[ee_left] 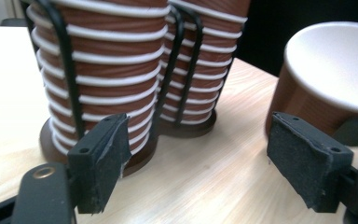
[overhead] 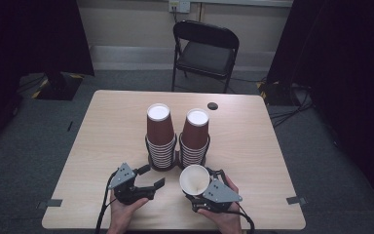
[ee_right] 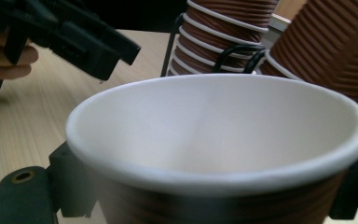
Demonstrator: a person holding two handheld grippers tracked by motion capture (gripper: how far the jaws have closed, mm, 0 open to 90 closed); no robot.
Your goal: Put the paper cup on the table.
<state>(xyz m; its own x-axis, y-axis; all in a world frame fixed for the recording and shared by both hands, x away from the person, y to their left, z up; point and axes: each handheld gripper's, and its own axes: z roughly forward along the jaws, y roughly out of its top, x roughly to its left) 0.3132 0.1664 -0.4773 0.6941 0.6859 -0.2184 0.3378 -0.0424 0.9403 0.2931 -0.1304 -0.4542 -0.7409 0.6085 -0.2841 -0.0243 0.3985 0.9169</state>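
Just now the right gripper pinches a loose cup above the desk before the stacks, the left gripper spread and empty, so next likely comes carrying it clear.

No text, label, brand, number or sign can be read in any of the views. The brown paper cups and their white rims are plain, and the bench carries no lettering.
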